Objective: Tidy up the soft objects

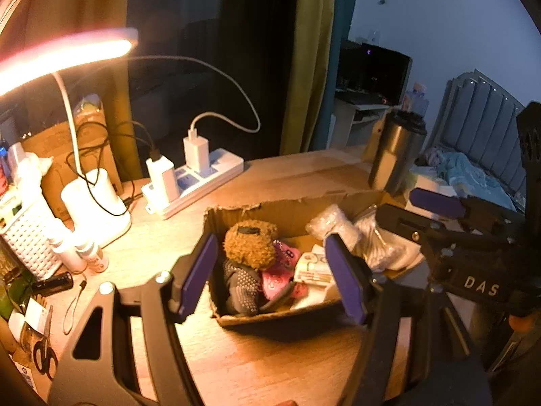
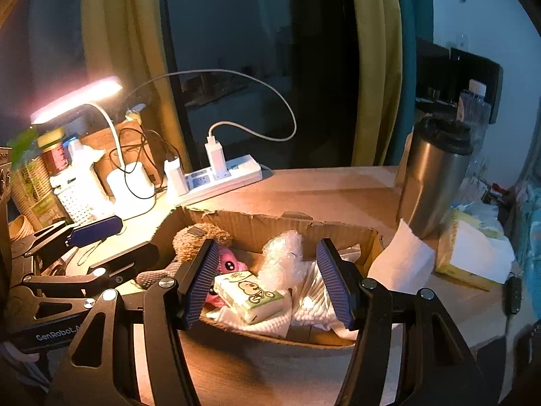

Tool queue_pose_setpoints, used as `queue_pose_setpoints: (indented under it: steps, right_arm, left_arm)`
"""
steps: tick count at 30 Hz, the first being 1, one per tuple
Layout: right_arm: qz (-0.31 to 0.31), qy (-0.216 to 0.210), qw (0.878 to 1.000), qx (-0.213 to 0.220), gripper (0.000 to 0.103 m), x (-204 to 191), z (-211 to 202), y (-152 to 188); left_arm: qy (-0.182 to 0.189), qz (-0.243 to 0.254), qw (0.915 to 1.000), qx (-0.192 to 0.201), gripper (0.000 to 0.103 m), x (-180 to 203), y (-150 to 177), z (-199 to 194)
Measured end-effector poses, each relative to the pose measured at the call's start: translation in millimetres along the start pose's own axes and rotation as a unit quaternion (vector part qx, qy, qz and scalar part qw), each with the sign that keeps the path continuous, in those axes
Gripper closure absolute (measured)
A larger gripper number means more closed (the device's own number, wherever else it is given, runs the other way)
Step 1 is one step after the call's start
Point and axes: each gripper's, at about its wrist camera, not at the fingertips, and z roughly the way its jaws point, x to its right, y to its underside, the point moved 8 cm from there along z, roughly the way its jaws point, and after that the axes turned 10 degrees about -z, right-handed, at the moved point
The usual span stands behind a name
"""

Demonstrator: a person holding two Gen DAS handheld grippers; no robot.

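both grippers, left (image 1: 274, 275) and right (image 2: 268, 282), hover with fingers spread and nothing between them above the cardboard box (image 2: 280, 226) on the bench (image 1: 270, 365), which holds the teddy bear (image 1: 250, 243), tissue pack (image 2: 252, 296) and bubble wrap (image 2: 282, 257).

Ahead of my fingers (image 2: 333, 287) the cardboard box (image 2: 280, 228) sits on the tabletop (image 2: 321, 189). Inside it, the plush bear (image 2: 189, 237) lies toward my left finger, the tissue pack (image 2: 252, 296) between both fingers, the bubble wrap (image 2: 284, 258) behind that. Beyond the box stands the power strip (image 2: 223, 177); the tumbler (image 2: 434, 176) is past my right finger, with the napkin stack (image 2: 473, 253) right of it.
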Motion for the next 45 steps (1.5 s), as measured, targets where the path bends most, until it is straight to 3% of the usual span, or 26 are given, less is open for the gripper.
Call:
queue_pose_setpoints:
  steps: [40,45]
  right_arm:
    - [-0.044,0.059,0.991,0.112,0.036,-45.3,-159.5,-28.9]
    - [-0.045,0.065,0.989,0.128,0.035,-48.2,-182.2,-27.8]
  left_arm:
    - [0.037,0.021,0.99,0.135,0.032,28.4,-15.6,-170.2]
    - [0.039,0.024,0.9871,0.154,0.02,34.3,-14.6,-191.3]
